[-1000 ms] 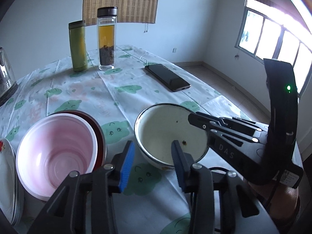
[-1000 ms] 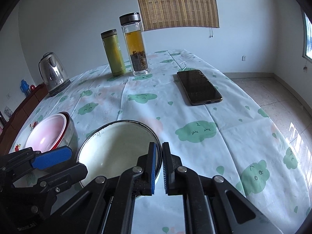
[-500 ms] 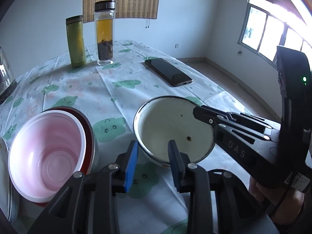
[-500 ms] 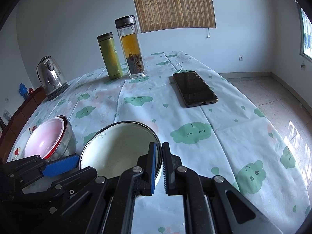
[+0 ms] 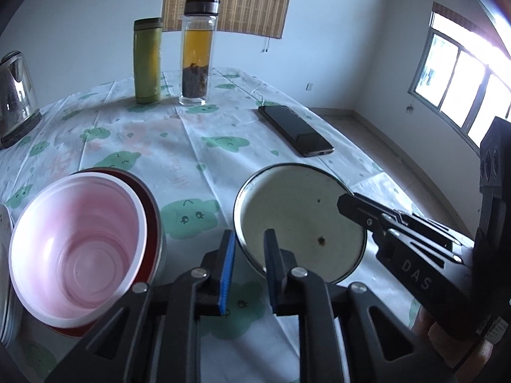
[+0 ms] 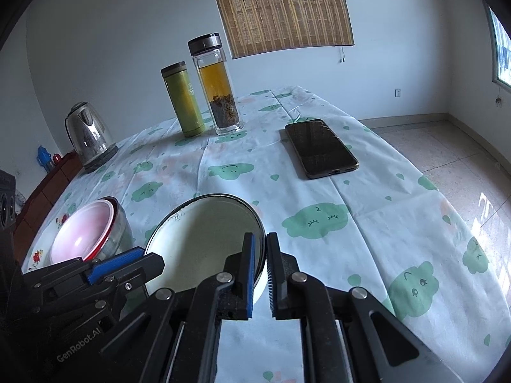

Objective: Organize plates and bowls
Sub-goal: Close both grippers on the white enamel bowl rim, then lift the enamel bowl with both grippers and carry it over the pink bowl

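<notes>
A white enamel bowl (image 5: pixel 303 210) (image 6: pixel 204 233) with a dark rim sits near the table's front edge. My right gripper (image 6: pixel 260 242) (image 5: pixel 343 201) is shut on its right rim. My left gripper (image 5: pixel 249 239) (image 6: pixel 140 255) straddles the left rim, one blue pad outside and one finger inside. Its jaws are closing, and a small gap still shows on the inner side. To the left, a pink bowl (image 5: pixel 76 249) (image 6: pixel 83 233) is nested in a red bowl (image 5: pixel 150 198). White plates (image 5: pixel 4 287) are stacked at the far left edge.
A dark phone (image 5: pixel 295 129) lies beyond the bowl at the right. A green flask (image 5: pixel 147 60) and a glass tea bottle (image 5: pixel 198 54) stand at the back, with a steel kettle (image 5: pixel 14 95) at the back left. The table's edge drops to the floor on the right.
My left gripper's jaws have narrowed around the white bowl's left rim. The right gripper has stayed shut on the right rim without moving.
</notes>
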`<state>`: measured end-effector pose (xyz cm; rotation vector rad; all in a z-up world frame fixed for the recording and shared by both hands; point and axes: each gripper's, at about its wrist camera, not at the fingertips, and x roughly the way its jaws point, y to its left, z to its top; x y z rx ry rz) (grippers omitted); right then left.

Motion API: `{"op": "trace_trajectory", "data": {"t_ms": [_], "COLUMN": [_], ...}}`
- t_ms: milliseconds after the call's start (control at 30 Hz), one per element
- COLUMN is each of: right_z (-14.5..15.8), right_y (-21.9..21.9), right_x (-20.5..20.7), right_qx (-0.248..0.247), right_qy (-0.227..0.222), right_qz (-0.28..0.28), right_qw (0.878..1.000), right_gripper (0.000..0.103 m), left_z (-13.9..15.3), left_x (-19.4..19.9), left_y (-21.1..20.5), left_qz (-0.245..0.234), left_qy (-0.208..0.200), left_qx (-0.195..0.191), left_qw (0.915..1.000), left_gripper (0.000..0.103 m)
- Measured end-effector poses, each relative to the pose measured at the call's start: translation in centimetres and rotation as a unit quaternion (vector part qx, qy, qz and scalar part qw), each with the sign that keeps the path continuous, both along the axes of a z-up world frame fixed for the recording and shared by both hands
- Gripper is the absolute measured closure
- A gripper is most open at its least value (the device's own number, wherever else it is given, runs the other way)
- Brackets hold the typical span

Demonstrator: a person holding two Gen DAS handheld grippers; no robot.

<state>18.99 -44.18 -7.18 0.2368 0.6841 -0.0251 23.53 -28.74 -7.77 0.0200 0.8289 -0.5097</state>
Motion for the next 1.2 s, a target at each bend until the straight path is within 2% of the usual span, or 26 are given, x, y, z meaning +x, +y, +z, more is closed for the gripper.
{"op": "trace_trajectory", "data": {"t_ms": [267, 567, 900, 1200], "right_z": [0.6, 3.6, 7.3, 7.9], "right_y": [0.2, 2.3, 6.6, 10.2], "right_x": [-0.2, -1.8, -2.6, -1.7], "right_qx": [0.017, 0.008, -0.020, -0.013], "right_qy": [-0.012, -0.049, -0.080, -0.079], "right_qz": [0.011, 0.031, 0.071, 0.111], "right_qw": [1.000, 0.998, 0.994, 0.991], "right_gripper": [0.095, 0.095, 0.095, 0.095], "left_z": [1.8, 3.3, 5.8, 6.8], "left_x": [-0.7, -1.5, -2.6, -2.7], "left_y": [1.1, 3.4, 7.6, 12.0], "left_qz": [-0.001, 0.015, 0.039, 0.071], "left_qy": [-0.018, -0.030, -0.057, -0.067], "left_qx": [-0.016, -0.033, -0.050, -0.063], "left_qw": [0.9997, 0.9989, 0.9963, 0.9933], "left_gripper": [0.089, 0.089, 0.089, 0.089]}}
